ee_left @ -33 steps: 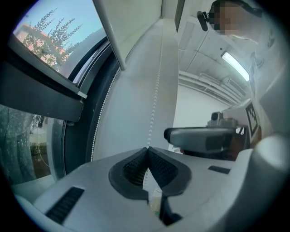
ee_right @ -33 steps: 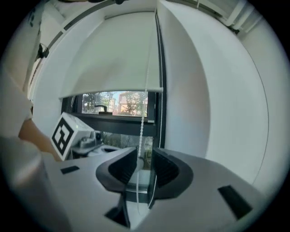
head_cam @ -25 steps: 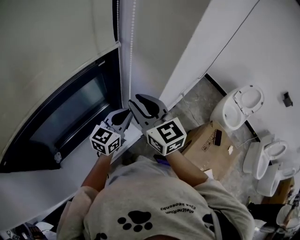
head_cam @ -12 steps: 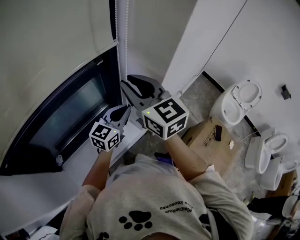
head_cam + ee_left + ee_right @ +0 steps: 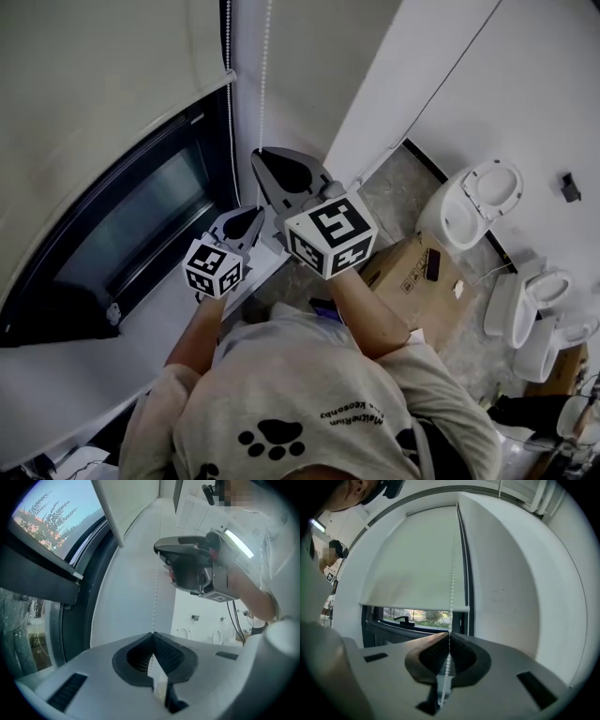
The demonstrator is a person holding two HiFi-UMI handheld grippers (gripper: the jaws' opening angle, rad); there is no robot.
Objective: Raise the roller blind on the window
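Observation:
A cream roller blind covers the upper part of the window. Its white bead chain hangs in a loop beside the right edge. My right gripper has just closed its jaws and is shut on one strand of the chain, pointing level at the wall. My left gripper sits lower and is shut on the same strand, which runs up to the right gripper above it.
A dark window frame and white sill lie to the left. A white wall stands right of the chain. On the floor below are a cardboard box and several toilet bowls.
The right gripper rose along the chain with open jaws and then closed on it. The left gripper kept its place, shut on the chain.

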